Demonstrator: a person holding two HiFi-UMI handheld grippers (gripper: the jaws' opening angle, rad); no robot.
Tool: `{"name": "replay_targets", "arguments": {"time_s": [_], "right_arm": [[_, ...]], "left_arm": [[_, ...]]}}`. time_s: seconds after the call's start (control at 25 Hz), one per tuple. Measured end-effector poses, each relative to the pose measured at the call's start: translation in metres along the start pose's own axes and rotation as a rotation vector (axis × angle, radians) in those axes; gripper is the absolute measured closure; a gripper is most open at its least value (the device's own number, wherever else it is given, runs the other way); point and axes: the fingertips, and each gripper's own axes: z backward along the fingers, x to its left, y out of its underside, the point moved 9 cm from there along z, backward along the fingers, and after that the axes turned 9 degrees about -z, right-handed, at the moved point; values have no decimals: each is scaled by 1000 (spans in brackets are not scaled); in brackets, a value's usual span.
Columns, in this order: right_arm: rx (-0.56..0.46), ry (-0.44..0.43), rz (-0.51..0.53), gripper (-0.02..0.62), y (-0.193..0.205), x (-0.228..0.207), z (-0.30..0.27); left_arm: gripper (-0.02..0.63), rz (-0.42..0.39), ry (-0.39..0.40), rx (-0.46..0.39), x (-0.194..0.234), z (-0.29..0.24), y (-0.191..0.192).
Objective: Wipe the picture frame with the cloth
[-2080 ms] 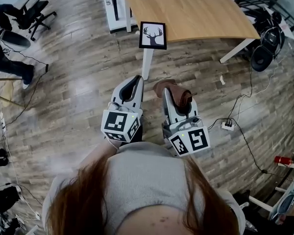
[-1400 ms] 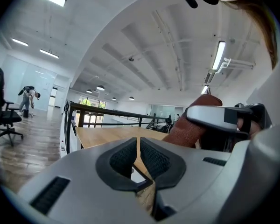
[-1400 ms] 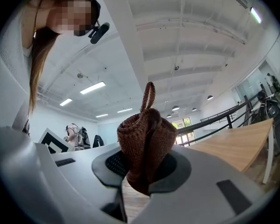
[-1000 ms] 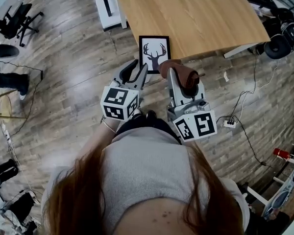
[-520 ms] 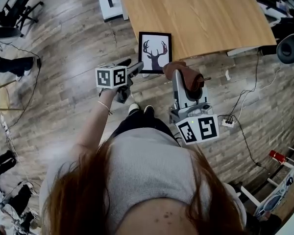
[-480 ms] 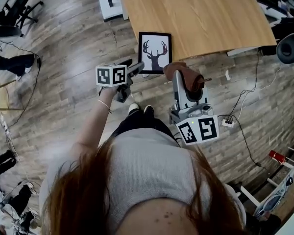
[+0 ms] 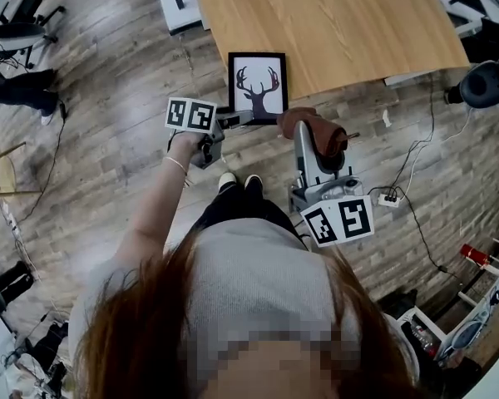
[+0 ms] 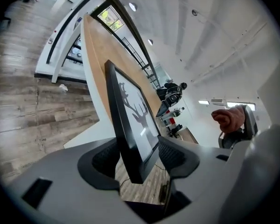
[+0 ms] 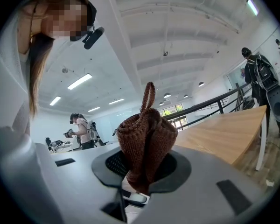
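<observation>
A black picture frame (image 7: 258,87) with a deer-antler print stands at the near edge of the wooden table (image 7: 333,15). My left gripper (image 7: 239,120) is at its lower left corner. In the left gripper view the frame's corner (image 8: 130,111) sits between the wide-open jaws, with a small gap at each pad. To the right, my right gripper (image 7: 306,131) is shut on a bunched brown knitted cloth (image 7: 318,131), just below and right of the frame. In the right gripper view the cloth (image 9: 147,136) sticks up from between the jaws of the gripper (image 9: 147,167).
The table top (image 8: 91,55) runs away behind the frame. On the wood floor lie a power strip with cables (image 7: 389,198) at right and office chairs (image 7: 17,36) at upper left. Another person (image 9: 81,129) stands in the background.
My left gripper dropped and rolled, its jaws opened, and it moved onto the frame's lower corner. The right gripper, still holding the cloth, shifted only slightly.
</observation>
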Motion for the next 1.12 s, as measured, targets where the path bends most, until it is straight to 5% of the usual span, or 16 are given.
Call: {"name": "replay_targets", "arguments": {"time_s": [0.24,0.32,0.48,0.8,1.12], "right_arm": [[4,-1,-8,499,4,2,1],[4,-4,-8,499,7,4,1],[7,-11,-7,499,8,8,-6],[1,-15,-11,499,7,8,-7],[-15,-23,-12,499,8,20,-9]], "left_arm": [[352,51,63,25,6,-3,4],[428,62,48,50,9,-1,6],[457,85,48,81,13,2,4],[560,228,222,-73,11,14,8],[572,129,329,-123,-4,21,0]]}}
